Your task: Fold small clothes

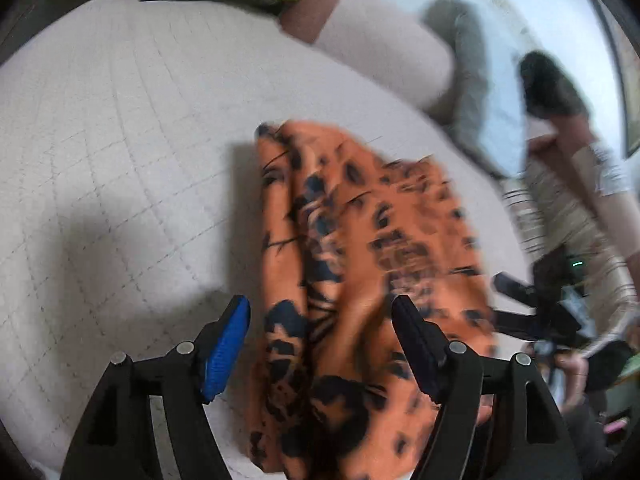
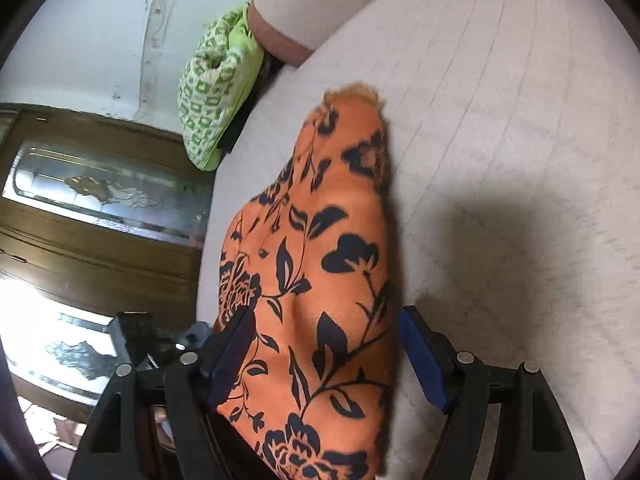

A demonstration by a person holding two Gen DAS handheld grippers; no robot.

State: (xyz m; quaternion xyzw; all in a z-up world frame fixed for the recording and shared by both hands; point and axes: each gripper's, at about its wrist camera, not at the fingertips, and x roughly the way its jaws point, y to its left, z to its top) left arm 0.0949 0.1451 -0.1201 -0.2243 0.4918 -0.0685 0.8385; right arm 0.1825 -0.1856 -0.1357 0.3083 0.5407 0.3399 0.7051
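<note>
the orange floral cloth (image 1: 360, 240) is seen bunched on the quilted bed (image 1: 120, 140); the left gripper (image 1: 320, 320) and right gripper (image 2: 324, 344) are held apart over it, nothing clamped.

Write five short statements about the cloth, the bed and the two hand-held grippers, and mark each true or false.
1. The orange cloth with a dark floral print lies on a pale quilted bed cover. True.
2. The left hand-held gripper is clamped shut on the cloth. False: its jaws stand apart, with the cloth lying loose between them.
3. A green-and-white patterned cushion sits at the far edge of the bed. True.
4. The cloth is plain blue. False: it is orange with dark flowers and leaves.
5. The right hand-held gripper has both pads pressed onto the cloth. False: its jaws are open, and the right-side pad stands clear of the fabric.
</note>
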